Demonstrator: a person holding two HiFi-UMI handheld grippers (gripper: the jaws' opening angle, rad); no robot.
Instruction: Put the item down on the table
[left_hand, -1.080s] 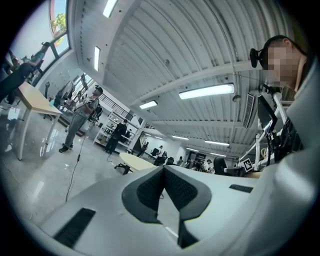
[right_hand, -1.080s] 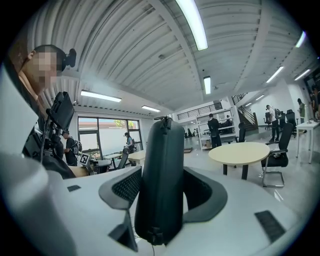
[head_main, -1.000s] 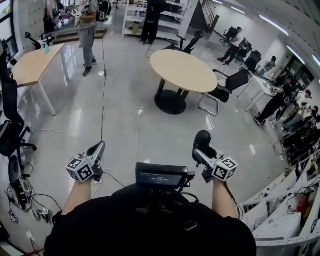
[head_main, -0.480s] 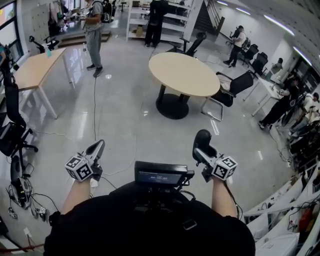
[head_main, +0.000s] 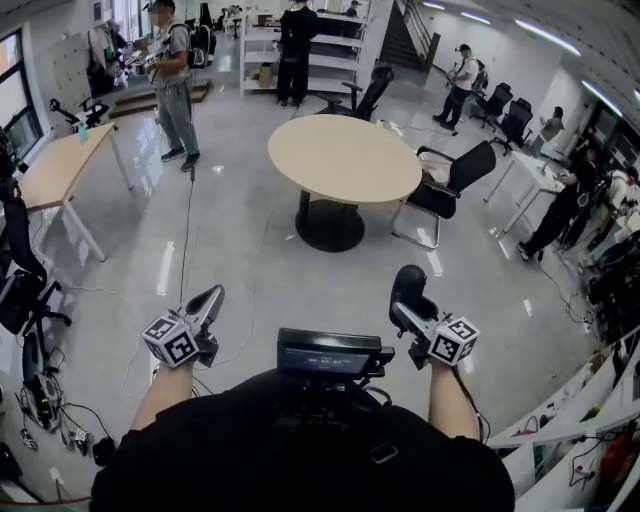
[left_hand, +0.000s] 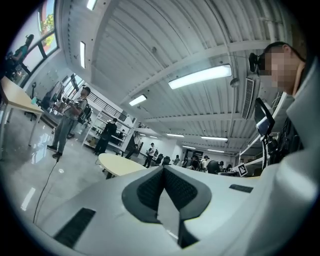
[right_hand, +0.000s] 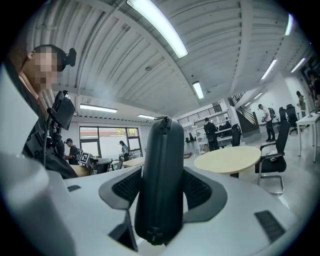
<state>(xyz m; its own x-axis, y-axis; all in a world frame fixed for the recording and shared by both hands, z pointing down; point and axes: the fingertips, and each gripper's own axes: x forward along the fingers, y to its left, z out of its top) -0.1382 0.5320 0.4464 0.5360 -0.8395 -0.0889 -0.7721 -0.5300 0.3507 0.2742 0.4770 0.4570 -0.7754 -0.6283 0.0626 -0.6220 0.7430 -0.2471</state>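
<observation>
A black case (right_hand: 160, 180) held up, far from the round surface (head_main: 345, 158).

The grey floor (head_main: 240, 250) is shiny. The round surface has a smooth, pale top. The right hand-held gripper (head_main: 403, 308) squeezes the black case, which is long and rounded with a zip along its edge, up in the air. The left hand-held gripper (head_main: 210, 298) is closed tight, holding nothing.

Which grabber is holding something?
The right gripper: its jaws clamp a black zippered case that stands upright between them. The left gripper has its jaws shut together on nothing.
</observation>
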